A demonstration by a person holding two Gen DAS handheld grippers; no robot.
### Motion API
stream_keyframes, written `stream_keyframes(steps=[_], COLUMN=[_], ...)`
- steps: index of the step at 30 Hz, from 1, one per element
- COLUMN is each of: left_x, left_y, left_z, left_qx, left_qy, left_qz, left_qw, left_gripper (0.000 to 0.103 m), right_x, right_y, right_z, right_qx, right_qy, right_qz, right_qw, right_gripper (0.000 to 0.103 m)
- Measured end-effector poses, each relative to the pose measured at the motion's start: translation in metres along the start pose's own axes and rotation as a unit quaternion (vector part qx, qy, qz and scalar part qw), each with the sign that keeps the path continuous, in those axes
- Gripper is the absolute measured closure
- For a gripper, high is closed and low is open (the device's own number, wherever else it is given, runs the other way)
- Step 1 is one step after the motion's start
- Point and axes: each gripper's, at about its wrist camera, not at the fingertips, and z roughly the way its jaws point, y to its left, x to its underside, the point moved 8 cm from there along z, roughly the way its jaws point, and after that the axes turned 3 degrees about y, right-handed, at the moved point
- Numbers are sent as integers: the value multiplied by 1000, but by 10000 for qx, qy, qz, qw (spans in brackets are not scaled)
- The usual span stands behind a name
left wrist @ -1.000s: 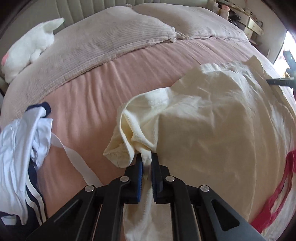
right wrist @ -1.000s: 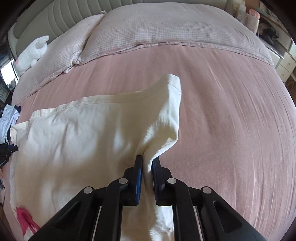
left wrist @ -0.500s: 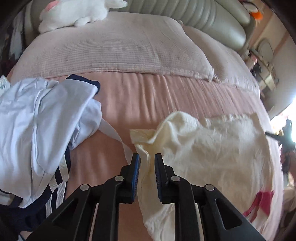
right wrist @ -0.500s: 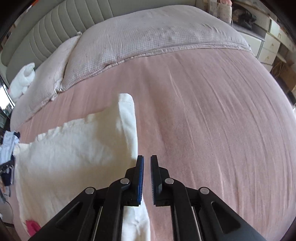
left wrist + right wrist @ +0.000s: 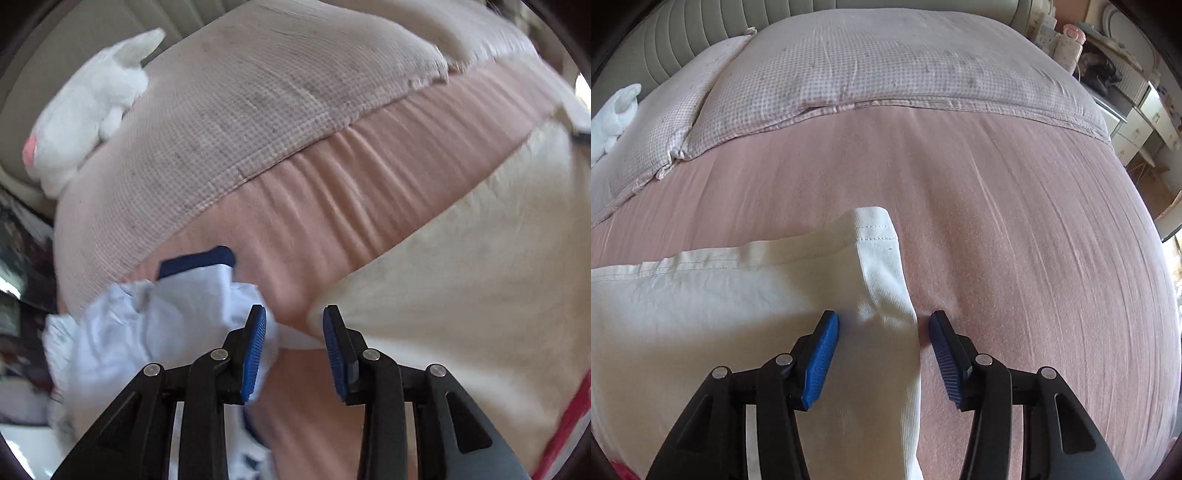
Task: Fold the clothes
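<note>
In the left wrist view, a crumpled white garment with navy trim lies to the left of and partly behind the left finger, and a fluffy white plush rabbit sits far beyond it on the checked pink-grey pillow. The left gripper has its blue ribbed pads apart and its jaws are opening; between them shows only the pink ribbed bedsheet and a white strip of cloth, neither one pressed. The corner of the cream-yellow cotton garment lies just at the tip of the right finger and spreads away to the right of it, flat on the sheet, with a red strip at the far lower right edge.

In the right wrist view, the same cream-yellow garment spreads to the left of the fingers. The right gripper is opening too, pads well apart; the garment's stitched hem corner lies loose between them, nearer the left pad, untouched by the right pad. Bare sheet extends right of the fingers.
</note>
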Motion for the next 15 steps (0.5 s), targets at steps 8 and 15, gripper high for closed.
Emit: stream_keyframes(steps=[8,15], left_x=[8,74], left_y=[-20,-111], left_z=[-45,-22], left_qx=[1265,1411], left_qy=[-406,-977], left_qz=[-333,-136], left_qw=[9906,9851], left_gripper=[74,73], right_x=[-4,53], right_y=[15,195], right_z=[-52,-67], right_qx=[-9,-1730], right_qy=[-1257,-377], right_qz=[-88,-1987], right_qw=[9920,9639], right_gripper=[59,50])
